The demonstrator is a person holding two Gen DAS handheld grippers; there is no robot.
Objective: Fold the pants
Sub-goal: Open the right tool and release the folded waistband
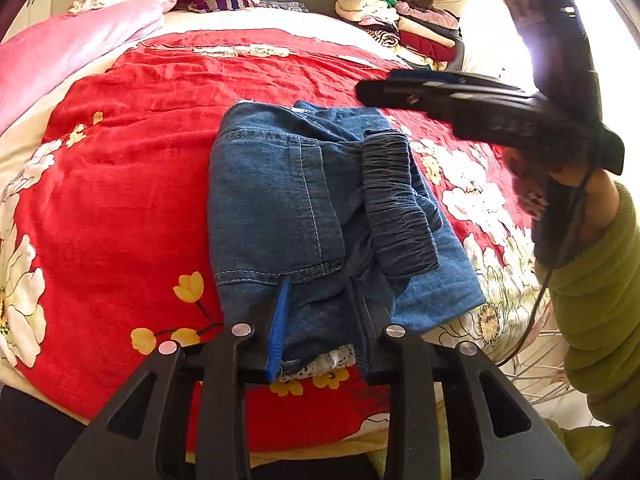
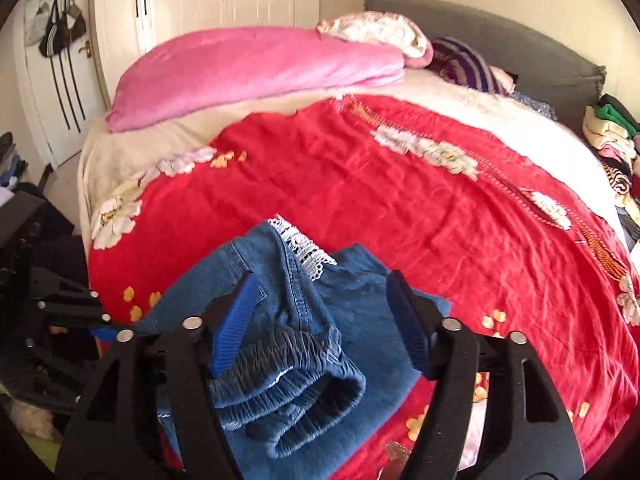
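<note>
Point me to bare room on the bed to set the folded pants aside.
Free: red bedspread between the pants and the pink quilt. Crowded: the clothes pile in the far corner and the pillows along the headboard.

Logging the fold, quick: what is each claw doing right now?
Left claw: closed on the near edge of the folded blue denim pants.
Right claw: open, holding nothing.

Folded blue denim pants (image 1: 304,208) on red floral bedspread (image 1: 160,128), near bed's front edge; pink velvet pillow (image 2: 256,72) behind; clothes pile (image 1: 396,20) far right.
</note>
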